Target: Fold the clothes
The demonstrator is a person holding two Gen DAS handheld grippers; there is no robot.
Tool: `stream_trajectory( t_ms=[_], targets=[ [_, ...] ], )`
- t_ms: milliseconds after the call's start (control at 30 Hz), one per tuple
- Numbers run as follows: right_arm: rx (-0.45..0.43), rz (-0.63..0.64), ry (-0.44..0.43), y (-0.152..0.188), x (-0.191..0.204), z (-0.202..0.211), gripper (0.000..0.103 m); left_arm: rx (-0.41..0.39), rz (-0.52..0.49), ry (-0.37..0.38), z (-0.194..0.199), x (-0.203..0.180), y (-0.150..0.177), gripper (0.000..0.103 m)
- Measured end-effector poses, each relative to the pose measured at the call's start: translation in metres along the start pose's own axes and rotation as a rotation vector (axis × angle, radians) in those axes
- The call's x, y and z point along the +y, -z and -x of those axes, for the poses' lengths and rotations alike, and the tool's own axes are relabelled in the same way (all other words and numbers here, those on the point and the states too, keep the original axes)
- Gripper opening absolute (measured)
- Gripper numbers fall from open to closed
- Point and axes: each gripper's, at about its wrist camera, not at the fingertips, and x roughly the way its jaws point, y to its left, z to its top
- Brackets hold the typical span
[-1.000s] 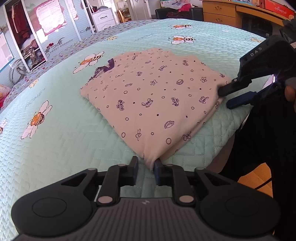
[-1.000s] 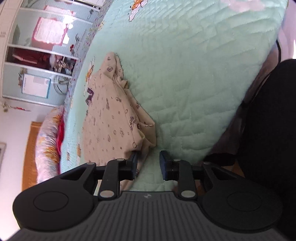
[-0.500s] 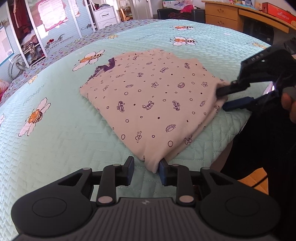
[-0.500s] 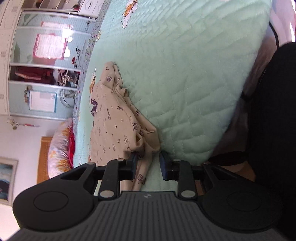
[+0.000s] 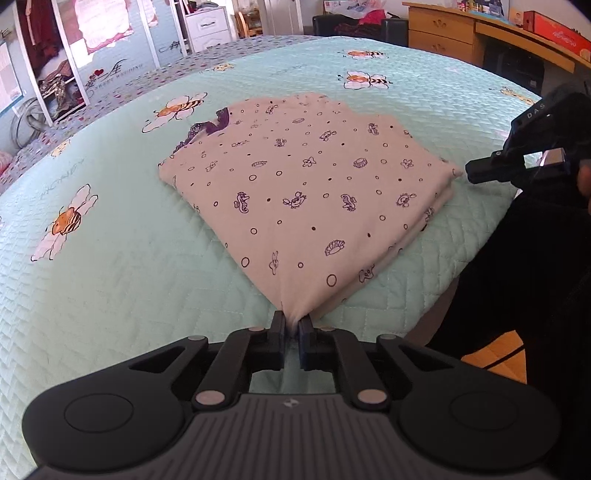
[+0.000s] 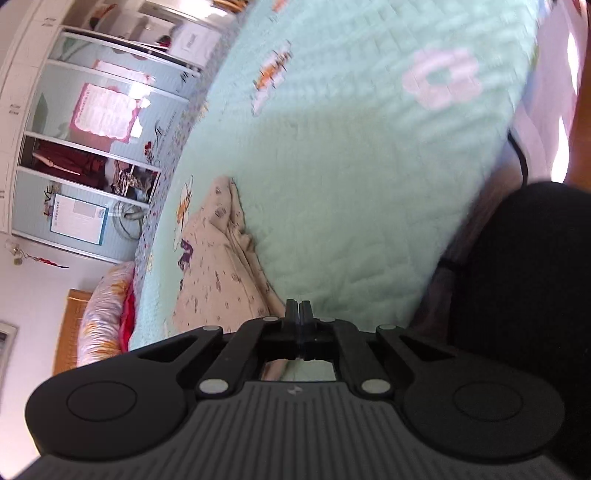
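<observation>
- mint quilted bed (image 5: 122,266) with bee-and-flower prints
- wooden desk (image 5: 480,33) far right
- white drawer unit (image 5: 207,26) at back
- sliding wardrobe doors (image 6: 85,147), bright daylight

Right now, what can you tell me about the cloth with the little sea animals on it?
The folded garment is soft cream fabric printed with small dark seahorses, crabs, shells and circles, with a purple patch at its far edge. It lies folded in layers on the mint quilted bedspread. The left gripper pinches its near corner; the right gripper is shut at another corner.
</observation>
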Motion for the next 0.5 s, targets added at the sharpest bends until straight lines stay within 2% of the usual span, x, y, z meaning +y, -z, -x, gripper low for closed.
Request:
stream_trajectory(
  t_ms=[33, 67, 100, 133, 167, 267, 300, 400, 500],
  targets=[
    [-0.004, 0.001, -0.014, 0.001, 0.001, 0.001, 0.012, -0.003, -0.002, 0.004, 0.002, -0.001, 0.000, 0.015],
    [-0.002, 0.015, -0.029, 0.001, 0.004, 0.000, 0.025, -0.007, -0.004, 0.008, 0.004, -0.002, 0.000, 0.023],
    [0.012, 0.015, -0.038, 0.000, 0.005, -0.003, 0.038, -0.010, -0.006, 0.012, 0.006, -0.002, 0.000, 0.025],
    [0.027, 0.014, -0.046, -0.001, 0.005, -0.006, 0.059, -0.014, -0.007, 0.016, 0.007, -0.003, 0.000, 0.025],
    [0.043, 0.012, -0.054, -0.002, 0.005, -0.010, 0.064, -0.017, -0.009, 0.020, 0.009, -0.004, 0.001, 0.026],
    [0.089, 0.007, -0.078, -0.005, 0.005, -0.020, 0.065, -0.021, 0.060, 0.025, 0.011, 0.011, 0.000, 0.037],
    [0.104, 0.006, -0.086, -0.006, 0.005, -0.024, 0.065, -0.012, 0.096, 0.040, 0.008, 0.018, 0.001, 0.037],
    [0.150, 0.001, -0.109, -0.009, 0.005, -0.034, 0.068, 0.032, 0.296, 0.169, -0.005, 0.041, 0.004, 0.038],
    [0.187, -0.011, -0.133, -0.011, 0.005, -0.042, 0.072, 0.052, 0.526, 0.341, -0.021, 0.059, 0.010, 0.038]
  ],
)
